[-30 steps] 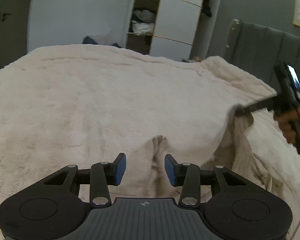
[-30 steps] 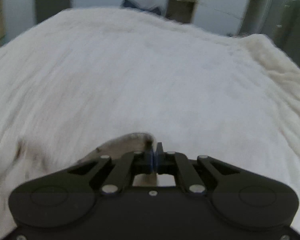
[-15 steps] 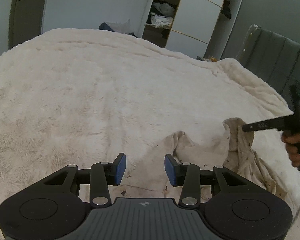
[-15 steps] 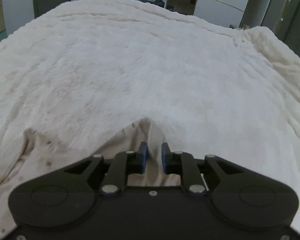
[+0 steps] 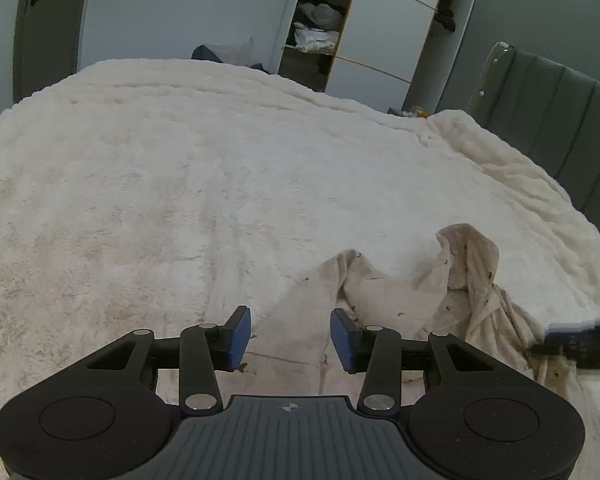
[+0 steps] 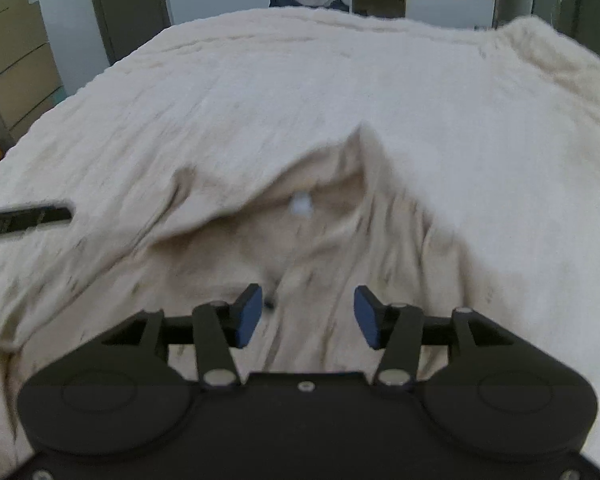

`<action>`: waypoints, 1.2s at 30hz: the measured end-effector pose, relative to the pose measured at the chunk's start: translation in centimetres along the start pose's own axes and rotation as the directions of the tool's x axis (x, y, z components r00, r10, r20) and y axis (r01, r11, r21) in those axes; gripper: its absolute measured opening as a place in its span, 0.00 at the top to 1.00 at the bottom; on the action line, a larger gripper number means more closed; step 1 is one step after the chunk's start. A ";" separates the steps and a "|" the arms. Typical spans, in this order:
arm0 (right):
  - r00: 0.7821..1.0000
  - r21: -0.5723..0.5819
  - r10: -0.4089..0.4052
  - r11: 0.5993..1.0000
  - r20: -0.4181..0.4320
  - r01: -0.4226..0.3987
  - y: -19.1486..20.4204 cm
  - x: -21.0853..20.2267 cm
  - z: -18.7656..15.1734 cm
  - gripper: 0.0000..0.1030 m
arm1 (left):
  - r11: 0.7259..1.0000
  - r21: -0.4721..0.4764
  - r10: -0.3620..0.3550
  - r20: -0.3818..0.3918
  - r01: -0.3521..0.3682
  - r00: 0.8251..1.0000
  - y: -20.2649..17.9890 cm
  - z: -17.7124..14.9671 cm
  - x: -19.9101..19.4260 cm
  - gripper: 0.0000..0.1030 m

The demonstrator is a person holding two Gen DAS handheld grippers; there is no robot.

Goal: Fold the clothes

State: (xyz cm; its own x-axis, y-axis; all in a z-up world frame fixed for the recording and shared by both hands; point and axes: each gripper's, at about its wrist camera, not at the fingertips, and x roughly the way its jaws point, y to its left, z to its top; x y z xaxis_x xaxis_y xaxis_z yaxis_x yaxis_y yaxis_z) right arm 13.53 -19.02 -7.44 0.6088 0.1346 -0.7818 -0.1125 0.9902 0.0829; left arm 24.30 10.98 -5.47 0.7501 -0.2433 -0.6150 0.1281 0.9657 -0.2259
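A cream garment with small dark specks (image 5: 412,292) lies crumpled on the fluffy white bedspread (image 5: 220,184). In the right wrist view the garment (image 6: 300,240) shows its collar and a small white tag, blurred by motion. My left gripper (image 5: 290,334) is open and empty, just above the garment's left part. My right gripper (image 6: 306,316) is open and empty, above the garment below the collar. The tip of the right gripper shows at the right edge of the left wrist view (image 5: 576,346). The left gripper's tip shows at the left of the right wrist view (image 6: 24,220).
A grey padded headboard (image 5: 560,120) stands at the right of the bed. An open wardrobe with shelves of clothes (image 5: 320,28) is behind the bed. A door (image 6: 128,4) and a beige drawer cabinet (image 6: 16,64) stand at the left.
My right gripper opened and let go of the garment, which dropped onto the bed. The right gripper pulled back and lower. My left gripper stayed open.
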 end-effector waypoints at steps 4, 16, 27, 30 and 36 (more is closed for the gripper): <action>0.999 -0.053 -0.021 0.998 -0.044 0.019 -0.1 -0.7 -4.4 0.51 | 0.999 0.033 0.004 -0.017 -0.003 1.000 -0.5 -0.4 0.2 0.62; 1.000 0.014 -0.010 1.000 -0.013 0.011 -5.8 -0.6 -6.0 0.47 | 0.947 0.310 -0.058 -0.087 0.082 0.995 -7.5 -2.5 2.3 0.61; 1.000 0.053 0.002 0.999 0.031 -0.004 -8.7 -0.5 -5.3 0.47 | 0.902 0.429 0.064 -0.022 -0.048 0.998 -13.4 -4.3 5.4 0.61; 1.000 0.054 -0.001 0.999 0.029 -0.001 -8.8 -0.7 -5.2 0.47 | 0.890 0.445 0.121 -0.007 -0.105 0.993 -14.4 -4.3 6.3 0.61; 1.000 0.086 0.016 0.996 0.019 -0.018 -9.3 -0.9 -4.7 0.47 | 0.866 0.471 0.186 0.014 -0.170 0.983 -15.6 -3.2 7.7 0.61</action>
State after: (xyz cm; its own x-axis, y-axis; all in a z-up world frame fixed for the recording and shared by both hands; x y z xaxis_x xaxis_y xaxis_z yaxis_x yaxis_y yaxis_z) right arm 10.32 -28.58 -10.42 0.6220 0.1514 -0.7683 -0.0550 0.9872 0.1500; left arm 26.00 -6.28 -9.04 0.7699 -0.0585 -0.6355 0.2885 0.9201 0.2648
